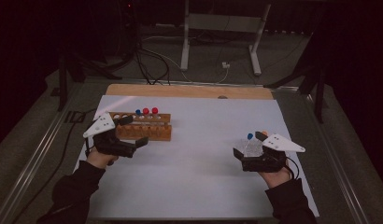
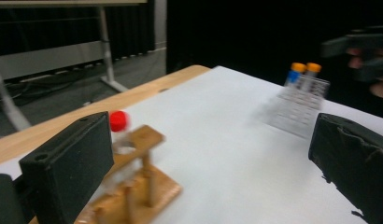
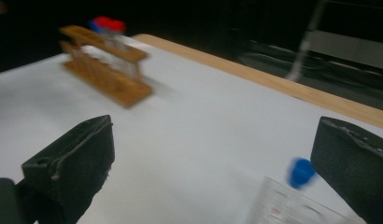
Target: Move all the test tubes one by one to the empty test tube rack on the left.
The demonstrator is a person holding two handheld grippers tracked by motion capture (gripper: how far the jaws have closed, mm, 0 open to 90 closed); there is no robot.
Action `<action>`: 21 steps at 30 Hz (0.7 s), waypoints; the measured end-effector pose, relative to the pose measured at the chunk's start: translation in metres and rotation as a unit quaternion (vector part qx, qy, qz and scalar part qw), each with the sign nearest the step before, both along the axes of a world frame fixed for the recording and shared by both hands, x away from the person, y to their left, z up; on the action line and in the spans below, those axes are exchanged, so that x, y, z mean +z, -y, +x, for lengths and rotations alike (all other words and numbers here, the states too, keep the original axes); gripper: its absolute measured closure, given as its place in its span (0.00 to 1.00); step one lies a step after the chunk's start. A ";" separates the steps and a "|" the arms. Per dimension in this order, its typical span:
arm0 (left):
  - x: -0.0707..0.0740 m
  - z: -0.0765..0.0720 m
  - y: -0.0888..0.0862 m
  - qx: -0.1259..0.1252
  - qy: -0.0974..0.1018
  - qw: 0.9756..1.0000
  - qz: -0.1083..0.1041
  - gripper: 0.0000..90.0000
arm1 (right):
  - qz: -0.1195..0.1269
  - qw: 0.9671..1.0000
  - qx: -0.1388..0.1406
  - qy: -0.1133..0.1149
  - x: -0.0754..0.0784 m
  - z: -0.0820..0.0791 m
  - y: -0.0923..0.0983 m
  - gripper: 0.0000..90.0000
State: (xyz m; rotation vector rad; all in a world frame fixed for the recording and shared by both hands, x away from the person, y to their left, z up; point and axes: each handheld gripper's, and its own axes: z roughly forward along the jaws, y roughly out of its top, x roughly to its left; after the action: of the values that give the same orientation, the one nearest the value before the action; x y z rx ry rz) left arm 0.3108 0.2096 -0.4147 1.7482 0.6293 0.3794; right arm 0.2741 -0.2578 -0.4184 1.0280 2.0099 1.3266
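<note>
A wooden tube rack (image 1: pixel 150 132) stands at the left of the white sheet, holding tubes with red caps (image 1: pixel 150 111) and a blue cap (image 1: pixel 138 112). My left gripper (image 1: pixel 134 130) hovers at the rack's left end, open, jaws either side of it with nothing between the pads. In the left gripper view the wooden rack (image 2: pixel 138 184) and one red cap (image 2: pixel 118 120) sit by the left jaw. A clear rack (image 1: pixel 249 147) with a blue-capped tube (image 1: pixel 250 136) stands at the right. My right gripper (image 1: pixel 249 143) is open over it. The clear rack (image 3: pixel 292 207) is low, near the right jaw.
The white sheet (image 1: pixel 199 163) covers a wooden table whose bare far edge (image 1: pixel 189 91) shows. Orange-capped tubes (image 2: pixel 305 68) stand in the clear rack (image 2: pixel 299 105). A metal stand (image 1: pixel 220 28) and cables (image 1: pixel 152 65) are on the floor beyond the table.
</note>
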 end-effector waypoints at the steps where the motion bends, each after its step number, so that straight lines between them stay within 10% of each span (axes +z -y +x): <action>1: -0.002 -0.004 0.003 -0.003 0.002 1.000 0.000 0.01 | 0.004 1.000 -0.002 -0.003 -0.002 0.001 0.002 0.00; 11: -0.020 -0.019 0.019 -0.030 -0.009 0.999 0.009 0.01 | -0.031 0.994 -0.098 -0.034 -0.027 0.014 0.009 0.28; 21: -0.022 -0.020 0.021 -0.036 -0.013 0.999 0.008 0.01 | -0.049 0.988 -0.116 -0.085 -0.040 0.028 0.011 0.58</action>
State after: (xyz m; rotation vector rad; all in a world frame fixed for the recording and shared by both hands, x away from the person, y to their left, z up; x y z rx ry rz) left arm 0.2908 0.1885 -0.4363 1.7872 0.5815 0.3136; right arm 0.3025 -0.2688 -0.4582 1.3218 1.9818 1.0389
